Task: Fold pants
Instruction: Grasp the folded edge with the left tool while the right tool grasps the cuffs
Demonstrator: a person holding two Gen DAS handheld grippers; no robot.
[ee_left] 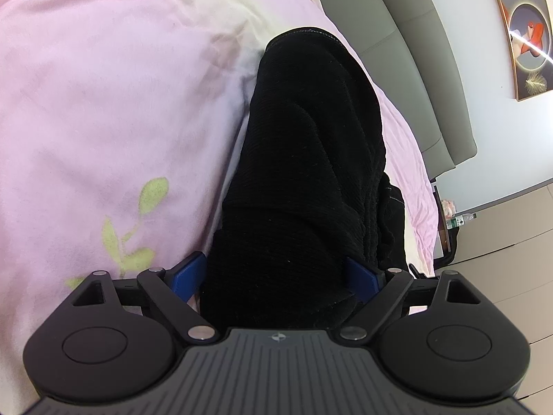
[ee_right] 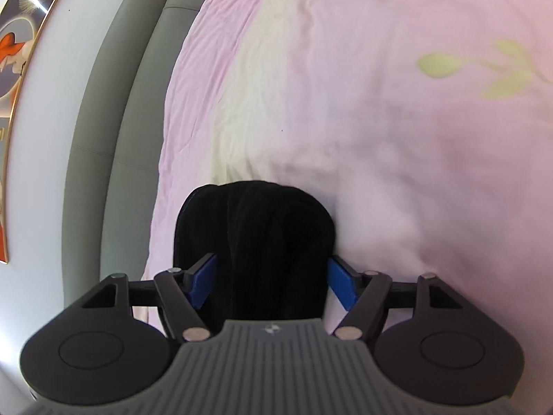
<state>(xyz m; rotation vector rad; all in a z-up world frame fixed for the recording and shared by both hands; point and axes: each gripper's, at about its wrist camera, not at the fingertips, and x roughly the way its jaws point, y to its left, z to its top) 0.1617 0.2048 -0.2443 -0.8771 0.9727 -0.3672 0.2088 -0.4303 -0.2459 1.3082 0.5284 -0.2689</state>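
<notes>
While the black ribbed pants (ee_left: 304, 159) lie stretched over the pink duvet (ee_left: 103, 103), both grippers have cloth bunched between their blue fingers. In the left wrist view the left gripper (ee_left: 281, 276) sits at the near end of the garment, its blue fingers (ee_left: 188, 275) set wide with a thick wad of the dark fabric filling the gap and pressing against both pads, so it reads as clamped on the pants. From there the fabric runs away along the bed to a rounded far end with a stitched edge, and a folded layer shows along its right side. The duvet carries a green leaf print (ee_left: 138, 228) just left of the gripper.

In the right wrist view the right gripper (ee_right: 273, 282) grips a shorter, rounded hump of the same pants (ee_right: 255, 235), the fabric packed between its blue fingers (ee_right: 204, 278) and touching both; this one too is closed on the cloth. Beyond it the pink duvet (ee_right: 380, 138) spreads out, a pale cream strip running through it. A grey padded headboard (ee_right: 114, 121) borders the bed on the left, with a framed picture (ee_right: 20, 69) on the wall beside it. A plastic bottle (ee_left: 461, 221) stands past the bed in the left view.
</notes>
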